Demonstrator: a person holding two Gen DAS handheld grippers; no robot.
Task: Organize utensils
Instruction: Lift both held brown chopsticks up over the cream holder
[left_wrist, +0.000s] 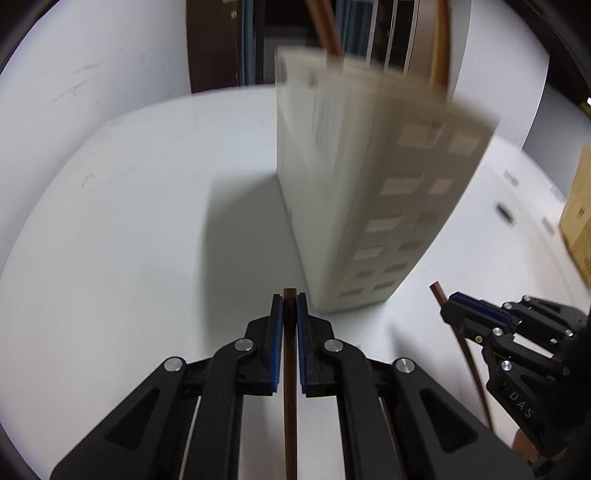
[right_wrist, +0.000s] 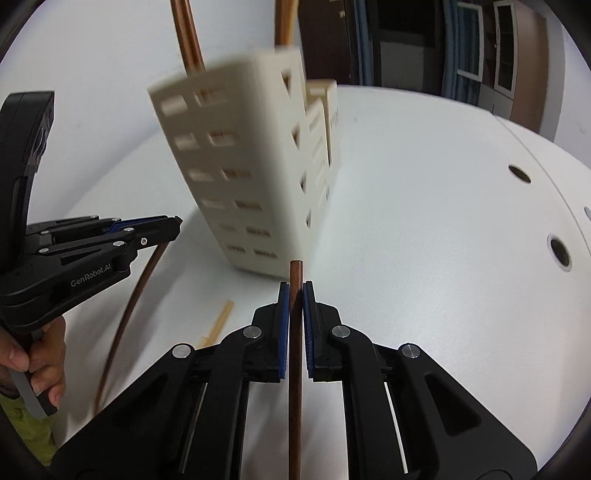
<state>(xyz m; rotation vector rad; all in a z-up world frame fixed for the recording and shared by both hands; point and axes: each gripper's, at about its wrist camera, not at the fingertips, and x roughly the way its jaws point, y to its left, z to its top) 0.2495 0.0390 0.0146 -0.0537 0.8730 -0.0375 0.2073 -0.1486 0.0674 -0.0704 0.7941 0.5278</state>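
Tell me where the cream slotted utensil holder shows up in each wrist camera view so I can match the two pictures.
Left wrist view: the utensil holder stands right of centre on the white table, blurred, beyond the left claw.
Right wrist view: the utensil holder stands left of centre, above the right claw.
Shared landmark: two brown sticks rising from its top, and.

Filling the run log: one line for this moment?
left gripper: shut on brown wooden chopstick | right gripper: shut on second chopstick | cream slotted holder: upright
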